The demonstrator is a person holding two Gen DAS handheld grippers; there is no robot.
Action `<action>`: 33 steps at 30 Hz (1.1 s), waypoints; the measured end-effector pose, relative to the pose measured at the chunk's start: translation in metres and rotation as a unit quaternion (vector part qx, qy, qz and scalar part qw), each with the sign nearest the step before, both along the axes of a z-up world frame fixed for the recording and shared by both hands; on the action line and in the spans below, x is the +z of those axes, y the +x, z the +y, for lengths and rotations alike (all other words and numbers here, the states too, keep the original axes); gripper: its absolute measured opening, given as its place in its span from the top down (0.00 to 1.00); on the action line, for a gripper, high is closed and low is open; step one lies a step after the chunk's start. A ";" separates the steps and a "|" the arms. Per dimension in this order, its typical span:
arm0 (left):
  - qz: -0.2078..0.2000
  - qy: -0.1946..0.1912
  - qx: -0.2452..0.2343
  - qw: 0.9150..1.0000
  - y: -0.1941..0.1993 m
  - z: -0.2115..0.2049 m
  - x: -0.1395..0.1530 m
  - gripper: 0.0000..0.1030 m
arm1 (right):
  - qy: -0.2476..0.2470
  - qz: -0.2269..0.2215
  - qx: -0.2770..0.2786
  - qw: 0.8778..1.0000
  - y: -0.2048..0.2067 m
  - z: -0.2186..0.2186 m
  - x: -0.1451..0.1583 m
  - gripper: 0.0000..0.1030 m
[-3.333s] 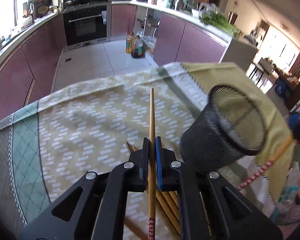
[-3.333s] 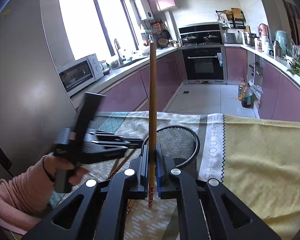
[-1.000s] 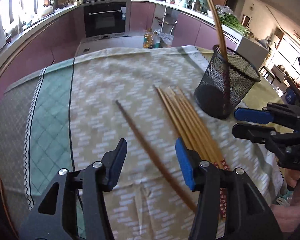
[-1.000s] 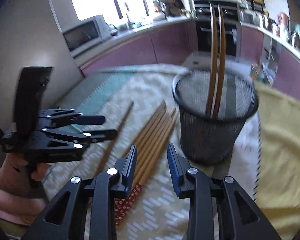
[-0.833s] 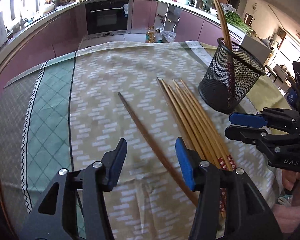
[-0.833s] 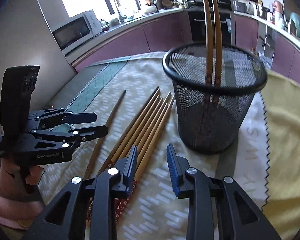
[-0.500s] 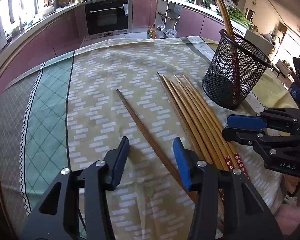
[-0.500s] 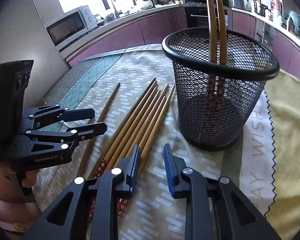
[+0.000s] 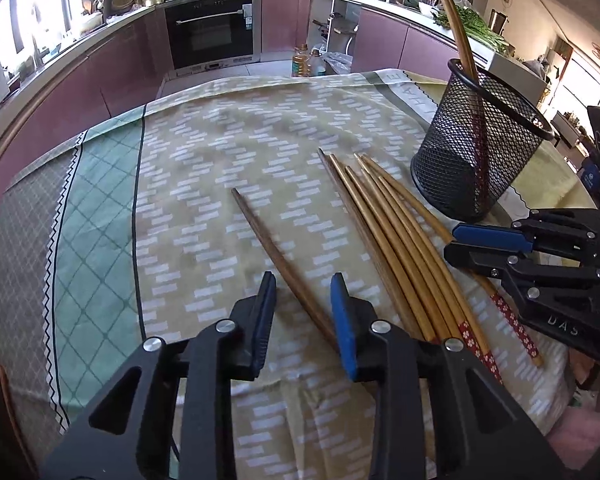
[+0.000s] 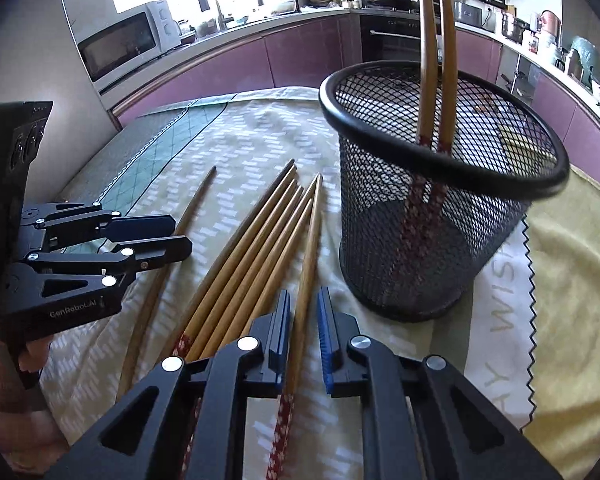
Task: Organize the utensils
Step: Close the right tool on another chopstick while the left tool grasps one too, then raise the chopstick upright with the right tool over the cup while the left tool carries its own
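Left wrist view: the left tool (image 9: 303,312) is hovering low over the tabletop (image 9: 100,208) with its jaws parted and nothing clamped, straddling the near end of a single dark chopstick (image 9: 278,262) that is lying apart from the others; just to its right a bundle of lighter chopsticks (image 9: 392,248) is lying side by side on the patterned cloth (image 9: 220,140), their red patterned ends pointing toward the near edge. Right wrist view: the right tool (image 10: 303,334) is also sitting open, its two blue pads flanking the outermost chopstick (image 10: 306,276) of that bundle without pinching it; whether the pads are touching it is not clear. Beyond the bundle, the black mesh holder (image 10: 432,216) is standing upright on the cloth, close to the chopstick tips; two chopsticks (image 10: 436,40) are already standing inside it, leaning against its rim with their patterned ends down. Purple kitchen cabinets (image 10: 260,60) are curving behind.
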State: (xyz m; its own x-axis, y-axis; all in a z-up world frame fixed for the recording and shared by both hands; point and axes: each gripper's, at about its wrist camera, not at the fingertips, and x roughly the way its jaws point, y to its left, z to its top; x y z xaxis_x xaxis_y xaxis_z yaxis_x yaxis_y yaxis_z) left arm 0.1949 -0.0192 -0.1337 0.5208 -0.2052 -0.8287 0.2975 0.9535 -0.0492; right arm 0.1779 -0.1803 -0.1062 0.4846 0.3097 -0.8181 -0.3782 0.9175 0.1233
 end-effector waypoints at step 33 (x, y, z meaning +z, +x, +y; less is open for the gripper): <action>-0.037 -0.093 -0.035 0.994 -0.042 0.009 0.063 0.93 | 0.098 -0.066 0.020 0.993 -0.037 -0.032 0.066 0.95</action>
State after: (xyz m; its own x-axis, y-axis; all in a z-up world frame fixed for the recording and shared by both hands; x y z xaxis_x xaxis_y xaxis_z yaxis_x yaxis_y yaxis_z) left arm 0.1534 -0.0102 -0.0708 0.5575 -0.3891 -0.7333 0.3725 0.9067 -0.1979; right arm 0.1410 -0.2118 -0.0398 0.5684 0.4775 -0.6701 -0.4381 0.8650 0.2447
